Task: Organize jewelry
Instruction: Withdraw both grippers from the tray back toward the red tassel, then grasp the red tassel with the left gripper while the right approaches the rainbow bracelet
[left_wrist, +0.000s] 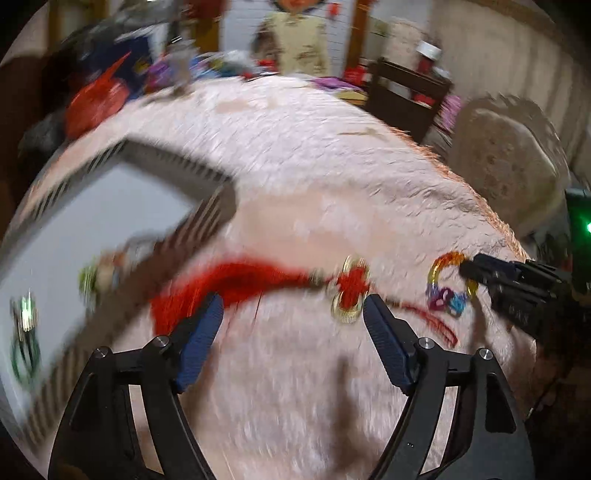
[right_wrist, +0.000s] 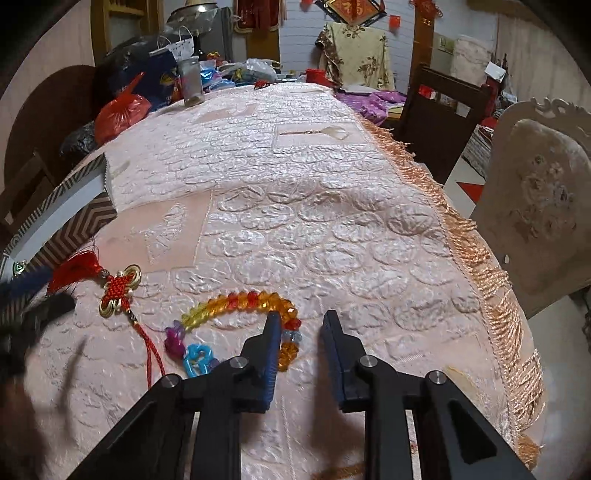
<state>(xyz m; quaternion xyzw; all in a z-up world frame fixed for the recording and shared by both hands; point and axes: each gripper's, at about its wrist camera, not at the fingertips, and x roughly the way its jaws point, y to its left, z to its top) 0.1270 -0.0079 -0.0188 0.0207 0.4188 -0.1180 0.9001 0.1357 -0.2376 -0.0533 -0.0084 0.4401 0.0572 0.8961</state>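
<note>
Lying on the pink tablecloth (right_wrist: 295, 221), the beaded bracelet (right_wrist: 240, 302) sits just beside the red knot charm (right_wrist: 120, 290). The right gripper (right_wrist: 299, 321) stands narrowly parted, seemingly unclamped, one finger over the bracelet's beads. The left gripper (left_wrist: 293, 302) gapes wide above the charm.

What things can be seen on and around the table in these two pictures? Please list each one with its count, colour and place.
bead bracelet: 1, yellow, orange and red with purple and blue charms, on the cloth at the right gripper's fingers
knot ornament: 1, red with gold rings and a red tassel, left of the bracelet
box: 1, brown and white zigzag walls, white inside, left side
tablecloth: 1, pale pink, orange fringe, covers the table
red bag: 1, far left
chairs: 2, one cream, one dark, right of the table
left gripper: 1, black, blue fingers, open above the ornament
right gripper: 1, same colours, narrow gap, nothing gripped
</note>
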